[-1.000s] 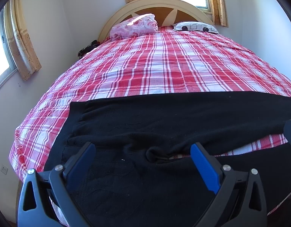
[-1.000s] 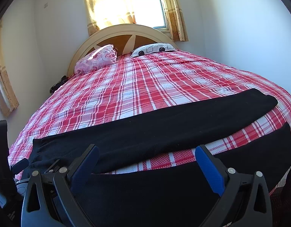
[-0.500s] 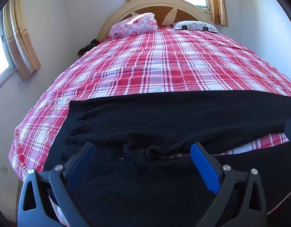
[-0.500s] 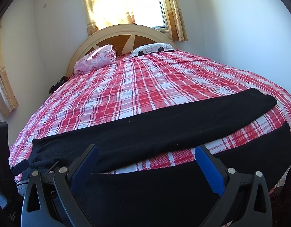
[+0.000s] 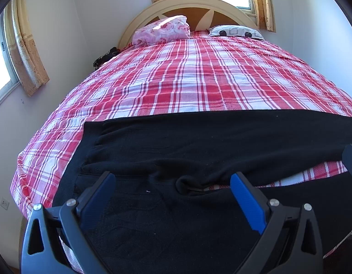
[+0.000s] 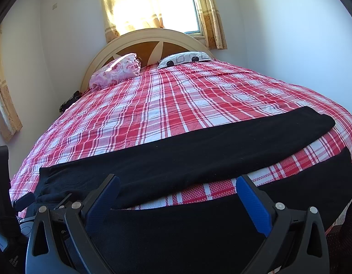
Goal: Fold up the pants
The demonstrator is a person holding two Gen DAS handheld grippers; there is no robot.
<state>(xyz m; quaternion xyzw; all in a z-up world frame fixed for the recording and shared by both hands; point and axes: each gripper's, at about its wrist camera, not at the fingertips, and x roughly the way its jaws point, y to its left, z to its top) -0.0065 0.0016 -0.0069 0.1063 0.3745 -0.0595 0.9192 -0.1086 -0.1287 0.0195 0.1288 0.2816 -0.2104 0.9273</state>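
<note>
1. The black knit pants (image 5: 221, 141) are lying sideways across the foot end of the bed with the red-and-white plaid cover (image 5: 198, 80). The waistband is toward the bed's left edge and the two legs run out toward its right edge. The far leg (image 6: 198, 155) lies flat on the plaid. The near leg (image 6: 198, 228) sits along the bed's front edge, and a strip of plaid shows between them.

2. Your left gripper (image 5: 171, 194) has its blue-padded fingers spread wide over the seat area, just short of the bunched crotch (image 5: 187, 185), and it's not pinching anything. Your right gripper (image 6: 176, 196) is the same deal: jaws wide apart above the near leg, nothing between them.

3. From here I'd say the first fold hasn't started, so the job is laying one leg onto the other.

4. To do it clean, grab the near leg's edge with both grippers, left one by the seat and right one farther down the leg. Get both layers of fabric, because knit slides.

5. Lift evenly and carry it toward the headboard (image 6: 153, 43) side until the leg edges line up. Watch that crotch lump, it'll likely wrinkle unless you tug it flat.

6. The pink floral pillow (image 5: 162, 30) and grey patterned pillow (image 5: 235, 32) are way up by the headboard, so they won't get in your way.
</note>
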